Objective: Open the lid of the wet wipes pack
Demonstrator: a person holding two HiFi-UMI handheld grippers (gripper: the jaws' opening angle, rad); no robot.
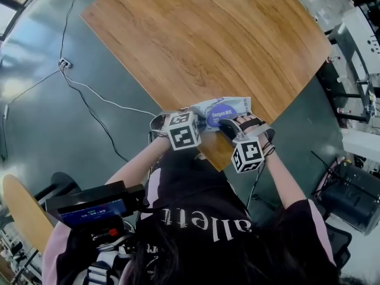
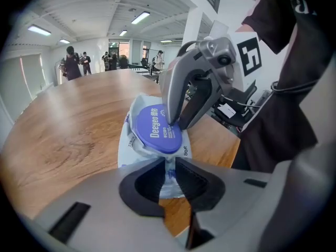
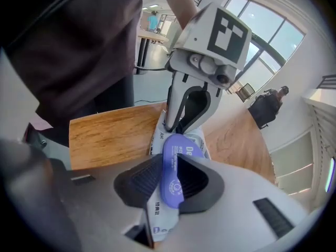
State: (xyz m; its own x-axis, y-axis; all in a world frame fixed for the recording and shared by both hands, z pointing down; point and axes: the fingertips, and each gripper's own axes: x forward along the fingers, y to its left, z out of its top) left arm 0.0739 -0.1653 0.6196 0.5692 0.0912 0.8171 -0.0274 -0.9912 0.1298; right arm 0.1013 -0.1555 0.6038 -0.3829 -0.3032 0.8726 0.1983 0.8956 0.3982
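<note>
One wet wipes pack (image 1: 205,108) lies at the tabletop's (image 1: 202,40) near corner, between two grippers. Left gripper (image 2: 169,173) jaws clamp its film edge; right gripper (image 3: 169,181) jaws clamp its lid (image 3: 172,156).

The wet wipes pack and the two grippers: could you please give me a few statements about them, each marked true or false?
1. The left gripper is shut on an end of the white plastic wet wipes pack. True.
2. The pack's oval lid is green. False: it is purple.
3. The right gripper has the lid's edge between its jaws. True.
4. The pack is at the far edge of the brown wooden table. False: it is at the near corner, by the person.
</note>
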